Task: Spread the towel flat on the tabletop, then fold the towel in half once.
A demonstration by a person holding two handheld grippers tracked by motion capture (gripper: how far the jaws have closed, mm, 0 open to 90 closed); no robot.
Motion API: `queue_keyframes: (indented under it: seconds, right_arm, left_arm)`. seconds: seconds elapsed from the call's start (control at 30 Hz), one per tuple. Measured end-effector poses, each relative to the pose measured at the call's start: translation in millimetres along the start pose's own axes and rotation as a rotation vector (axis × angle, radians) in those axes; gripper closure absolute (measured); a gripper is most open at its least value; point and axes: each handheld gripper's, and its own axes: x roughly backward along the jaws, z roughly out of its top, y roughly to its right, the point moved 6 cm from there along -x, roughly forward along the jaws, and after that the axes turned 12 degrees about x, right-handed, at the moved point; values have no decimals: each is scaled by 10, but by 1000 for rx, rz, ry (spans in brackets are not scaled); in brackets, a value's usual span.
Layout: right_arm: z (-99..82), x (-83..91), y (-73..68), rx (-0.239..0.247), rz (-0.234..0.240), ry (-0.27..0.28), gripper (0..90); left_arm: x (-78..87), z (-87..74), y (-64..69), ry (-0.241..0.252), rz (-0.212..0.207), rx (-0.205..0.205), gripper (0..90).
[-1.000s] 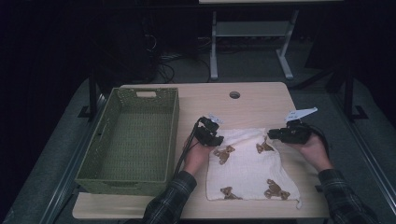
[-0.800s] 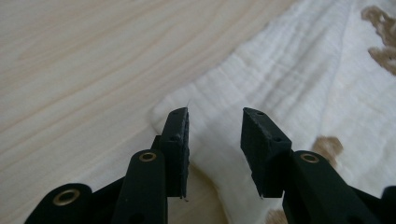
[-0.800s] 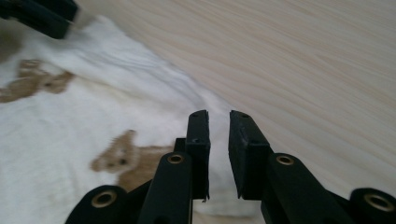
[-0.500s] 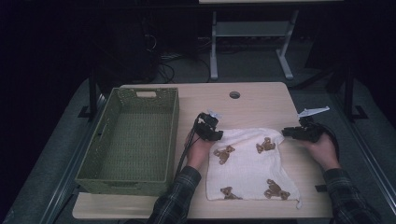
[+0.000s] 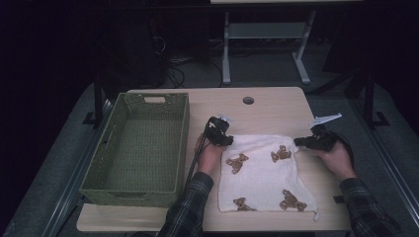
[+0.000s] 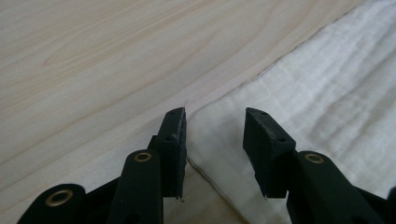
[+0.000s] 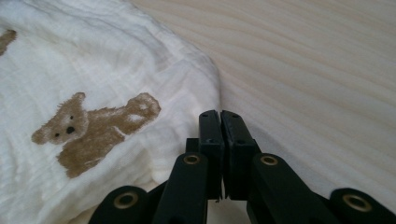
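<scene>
Basket (image 5: 141, 148) beside cloth (image 5: 262, 173) appears from above.

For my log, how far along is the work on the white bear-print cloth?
Done: white bear-print cloth lies spread flat. In hand: left gripper open astride one far corner, right gripper just closed beside the other. Left: probably lifting it; green woven basket is empty.

The right gripper (image 5: 302, 142) slid outward from over the white bear-printed muslin cloth (image 5: 262, 173) to its far right corner, and its jaws closed together there. The left gripper (image 5: 228, 141) edged toward the cloth's far left corner. That far edge was drawn straighter.
</scene>
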Motion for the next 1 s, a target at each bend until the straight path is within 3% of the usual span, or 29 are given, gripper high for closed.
queue_keyframes:
  seconds: [0.13,0.17,0.3,0.37,0.53,0.57,0.63,0.73,0.8,0.9,1.0]
  right_arm:
    - [26,20,6,4,-18,2,880]
    - [55,34,22,21,-36,4,881]
    - [104,71,51,36,-52,16,883]
    - [169,109,100,51,-69,23,884]
    - [251,106,167,96,-95,10,884]
    - [291,74,215,105,-104,6,885]
    - [311,36,264,111,-112,2,885]
    - [313,-55,324,84,-105,6,874]
    - [323,-69,337,60,-86,50,807]
    - [357,-30,379,28,-88,91,735]
    - [359,-18,429,14,-92,86,732]
  left_arm:
    - [-27,24,-22,9,8,5,586]
    - [-36,36,-25,9,27,-1,624]
    - [-46,59,-36,7,28,-10,857]
    - [-64,82,-52,14,15,11,880]
    - [-65,140,-85,36,24,24,886]
    - [-53,190,-114,62,37,32,886]
    - [-53,226,-148,65,55,35,887]
    - [-85,242,-198,69,69,52,884]
    - [-86,249,-213,76,61,65,862]
    - [-73,265,-227,88,70,60,756]
    - [-77,266,-248,83,82,58,696]
